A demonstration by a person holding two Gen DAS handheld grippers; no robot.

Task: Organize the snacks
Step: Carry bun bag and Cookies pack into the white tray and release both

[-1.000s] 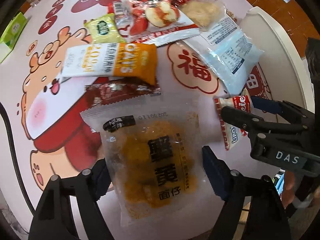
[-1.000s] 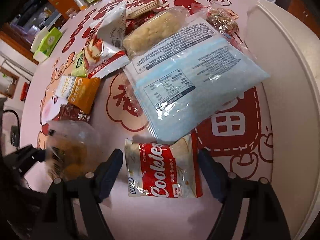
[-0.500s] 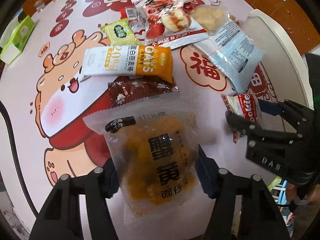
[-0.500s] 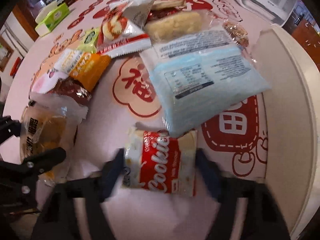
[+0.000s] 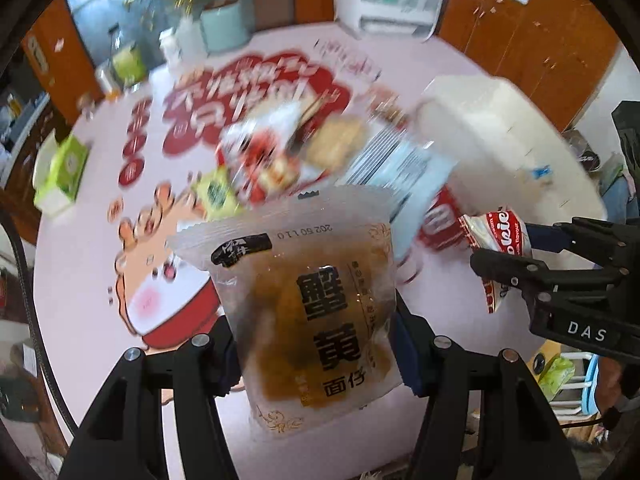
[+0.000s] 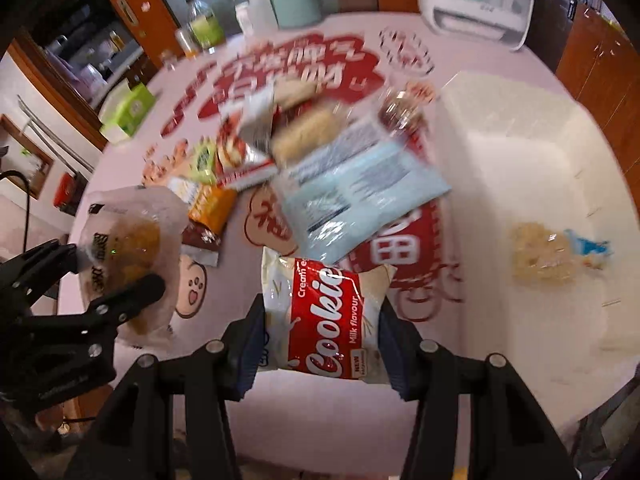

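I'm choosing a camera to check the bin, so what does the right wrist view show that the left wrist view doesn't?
Only the right wrist view: a wrapped snack lying inside the white bin. Only the left wrist view: the yellow noodle packet face-on. Both: the left claw shut on that packet, the right claw shut on the Cookies packet.

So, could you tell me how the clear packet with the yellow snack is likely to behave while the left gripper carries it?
The clear packet probably stays fairly floppy: its crimped top edge stands free above the left gripper, whose jaws, just closing, pinch its sides. It looks light, since that side grip alone holds it off the table. The glossy film may be slippery, and the contents could crumble if squeezed.
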